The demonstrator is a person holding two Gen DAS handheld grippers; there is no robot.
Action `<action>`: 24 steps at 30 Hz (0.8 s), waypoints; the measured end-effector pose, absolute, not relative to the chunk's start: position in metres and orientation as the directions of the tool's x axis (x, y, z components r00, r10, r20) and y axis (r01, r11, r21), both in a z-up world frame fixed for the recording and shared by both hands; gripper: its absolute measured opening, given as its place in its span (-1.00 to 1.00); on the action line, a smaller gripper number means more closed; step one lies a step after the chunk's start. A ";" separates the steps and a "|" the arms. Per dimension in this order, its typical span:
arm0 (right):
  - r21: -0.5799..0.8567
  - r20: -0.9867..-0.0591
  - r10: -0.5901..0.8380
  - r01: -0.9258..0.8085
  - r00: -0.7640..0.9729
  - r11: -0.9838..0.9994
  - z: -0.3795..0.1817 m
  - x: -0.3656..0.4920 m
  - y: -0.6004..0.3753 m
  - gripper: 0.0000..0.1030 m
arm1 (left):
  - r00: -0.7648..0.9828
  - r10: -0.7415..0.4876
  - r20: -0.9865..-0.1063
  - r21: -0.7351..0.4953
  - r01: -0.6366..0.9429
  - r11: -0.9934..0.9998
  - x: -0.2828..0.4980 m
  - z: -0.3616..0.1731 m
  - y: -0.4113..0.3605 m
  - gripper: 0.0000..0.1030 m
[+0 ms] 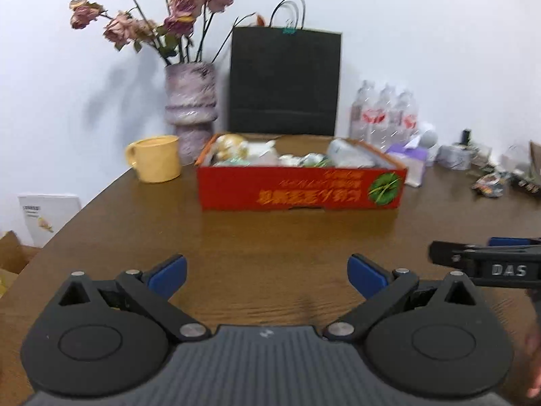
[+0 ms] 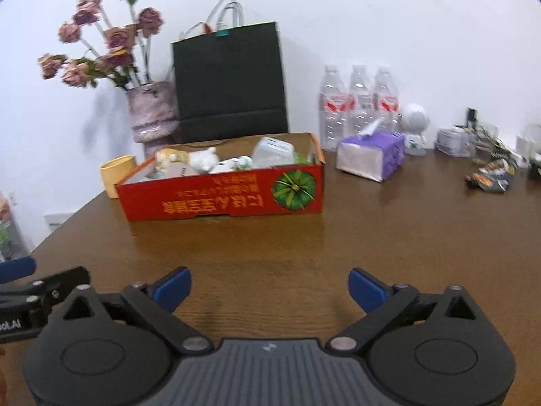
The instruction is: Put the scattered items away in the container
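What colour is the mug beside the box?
Yellow. The mug shows best in the left wrist view, left of the red box.

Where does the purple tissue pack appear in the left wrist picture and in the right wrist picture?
Left wrist view: tissue pack sits right of centre, partly hidden behind the red box.
Right wrist view: tissue pack stands clear, apart from the red box, right of it.
Shared landmark: black paper bag.
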State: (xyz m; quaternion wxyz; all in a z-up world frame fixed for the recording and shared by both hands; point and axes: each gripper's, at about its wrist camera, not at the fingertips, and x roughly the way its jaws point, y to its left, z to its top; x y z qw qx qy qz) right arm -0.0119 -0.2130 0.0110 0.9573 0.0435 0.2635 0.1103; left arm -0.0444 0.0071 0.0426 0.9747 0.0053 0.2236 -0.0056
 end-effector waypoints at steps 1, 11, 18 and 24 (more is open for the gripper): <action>0.136 -0.495 0.230 -0.187 0.838 0.973 0.007 -0.012 -0.212 0.95 | 0.897 -0.003 -0.441 0.017 0.012 1.000 -0.044 0.040 0.006 1.00; 0.044 -0.522 0.209 -0.219 0.827 0.975 -0.012 -0.017 -0.191 1.00 | 0.868 0.041 -0.495 0.047 -0.020 0.999 -0.040 0.018 0.005 1.00; 0.090 -0.637 0.237 -0.235 0.734 0.968 -0.026 -0.001 -0.189 1.00 | 0.845 0.009 -0.534 0.048 0.020 0.999 -0.031 0.015 0.004 1.00; 0.040 -0.653 0.204 -0.236 0.729 0.971 -0.030 -0.002 -0.182 1.00 | 0.822 0.013 -0.569 0.038 0.010 0.999 -0.026 0.011 0.004 1.00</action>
